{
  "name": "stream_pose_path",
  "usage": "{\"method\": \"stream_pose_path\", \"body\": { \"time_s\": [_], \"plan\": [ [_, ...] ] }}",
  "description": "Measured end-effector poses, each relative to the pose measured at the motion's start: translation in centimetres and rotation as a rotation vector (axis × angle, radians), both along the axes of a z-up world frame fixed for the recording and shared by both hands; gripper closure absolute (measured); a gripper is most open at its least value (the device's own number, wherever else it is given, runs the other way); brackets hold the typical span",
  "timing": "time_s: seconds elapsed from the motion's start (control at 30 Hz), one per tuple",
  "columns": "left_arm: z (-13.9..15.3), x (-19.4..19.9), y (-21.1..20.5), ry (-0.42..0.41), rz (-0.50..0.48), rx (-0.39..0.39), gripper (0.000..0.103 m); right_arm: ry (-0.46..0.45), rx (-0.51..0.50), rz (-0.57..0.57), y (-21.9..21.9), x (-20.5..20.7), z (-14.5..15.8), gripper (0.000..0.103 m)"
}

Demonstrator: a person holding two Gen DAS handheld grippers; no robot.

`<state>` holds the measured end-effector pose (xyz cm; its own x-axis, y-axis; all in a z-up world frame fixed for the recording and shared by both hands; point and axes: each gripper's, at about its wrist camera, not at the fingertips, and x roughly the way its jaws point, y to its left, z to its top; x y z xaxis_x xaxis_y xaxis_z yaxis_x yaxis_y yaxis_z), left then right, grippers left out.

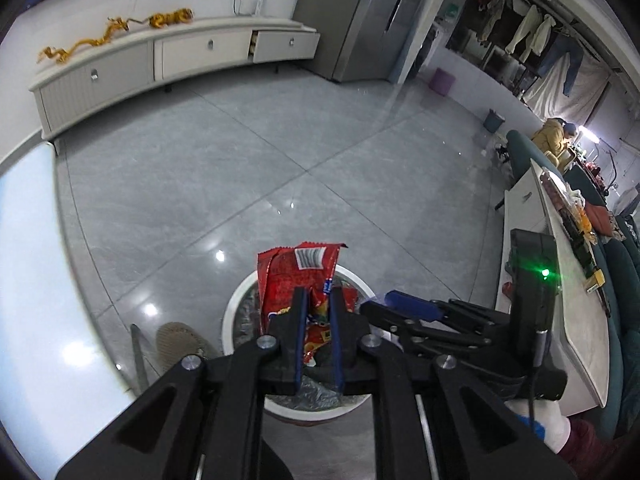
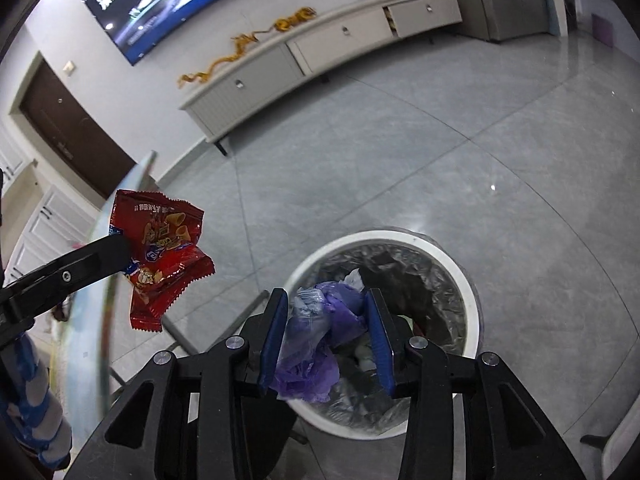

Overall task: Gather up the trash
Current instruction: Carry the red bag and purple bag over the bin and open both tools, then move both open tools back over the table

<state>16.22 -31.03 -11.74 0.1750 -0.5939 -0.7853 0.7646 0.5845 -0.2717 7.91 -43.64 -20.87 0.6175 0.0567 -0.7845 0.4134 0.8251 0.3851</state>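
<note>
Red foil snack wrappers (image 1: 298,276) are pinched tight in the left gripper (image 1: 318,312), dangling right over the white trash bin (image 1: 236,312) with its silvery liner. Meanwhile the right gripper (image 2: 326,336) is clamped on a crumpled purple plastic bag (image 2: 316,344), also held over the bin (image 2: 464,280), so both loads look ready to drop. My guess is this stuff weighs basically nothing, crinkly and floppy, and the foil is probably slick, so a grip near the middle or a folded seam beats pinching a loose corner. Light trash like this could flutter sideways when released, so I'd let go low, close to the rim.
</note>
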Motion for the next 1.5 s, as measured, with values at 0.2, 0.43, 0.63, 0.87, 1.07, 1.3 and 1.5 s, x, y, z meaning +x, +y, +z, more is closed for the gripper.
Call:
{"method": "stream_pose_path", "body": {
  "time_s": [0.2, 0.43, 0.63, 0.87, 1.07, 1.3, 1.5],
  "plan": [
    [-2.0, 0.7, -1.6, 0.045, -0.002, 0.015, 0.065, 0.045, 0.011, -0.035, -1.0, 0.2, -1.9, 0.05],
    [-2.2, 0.7, -1.4, 0.056, 0.012, 0.014, 0.061, 0.053, 0.01, -0.073, -1.7, -0.9, -1.7, 0.048],
    [-0.7, -0.2, -0.3, 0.018, 0.048, 0.008, 0.061, 0.023, -0.008, -0.092, -1.4, -2.4, 0.3, 0.047],
    [1.4, -1.6, 2.0, -0.025, 0.089, 0.002, 0.051, -0.014, -0.052, -0.055, 0.7, -3.2, 3.0, 0.047],
    [3.4, -3.4, 4.5, -0.124, 0.117, 0.034, 0.051, -0.048, -0.066, -0.026, 2.7, -3.9, 5.0, 0.047],
    [5.5, -4.5, 8.7, -0.222, 0.177, 0.048, 0.051, -0.086, -0.103, 0.02, 5.9, -4.7, 7.7, 0.047],
    [7.2, -5.5, 13.6, -0.279, 0.251, 0.019, 0.045, -0.114, -0.143, 0.06, 9.0, -5.2, 10.3, 0.046]
  ]
}}
